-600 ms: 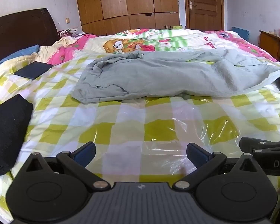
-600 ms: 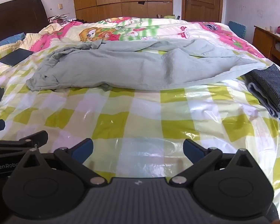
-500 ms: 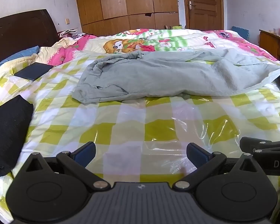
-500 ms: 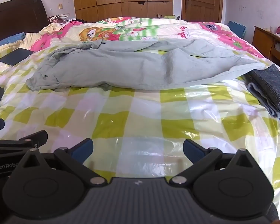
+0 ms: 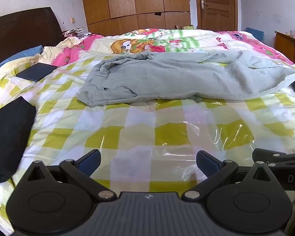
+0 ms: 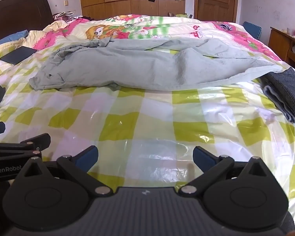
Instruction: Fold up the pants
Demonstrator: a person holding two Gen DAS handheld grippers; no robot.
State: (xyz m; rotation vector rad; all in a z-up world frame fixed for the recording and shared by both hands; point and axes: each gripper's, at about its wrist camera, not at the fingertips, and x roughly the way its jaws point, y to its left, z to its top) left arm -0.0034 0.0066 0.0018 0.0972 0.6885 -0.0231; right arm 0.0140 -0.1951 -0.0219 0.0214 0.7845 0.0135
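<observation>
Room: a bedroom with a wooden wardrobe [image 5: 135, 2], a wooden door [image 6: 214, 0] and a dark headboard [image 5: 23, 31] at the far left.
Surface: a bed under a glossy yellow-and-white checked cover [image 5: 167, 131].
Left gripper [image 5: 148, 162]: jaws spread wide, nothing between them, low over the bare cover at the near edge.
Right gripper [image 6: 145, 157]: jaws equally wide and empty, just beside the left one, over the same near strip.
Pants [image 6: 139, 68]: grey, rumpled, lying crosswise on the checked cover, well apart from both grippers.
Right of pants: a folded dark grey garment [image 6: 285, 92], its corner under the pants' edge.
Left side: a folded black garment [image 5: 7, 141] near the edge; a flat dark item [image 5: 36, 71] farther back.
Behind: a pink cartoon quilt [image 5: 167, 43].
</observation>
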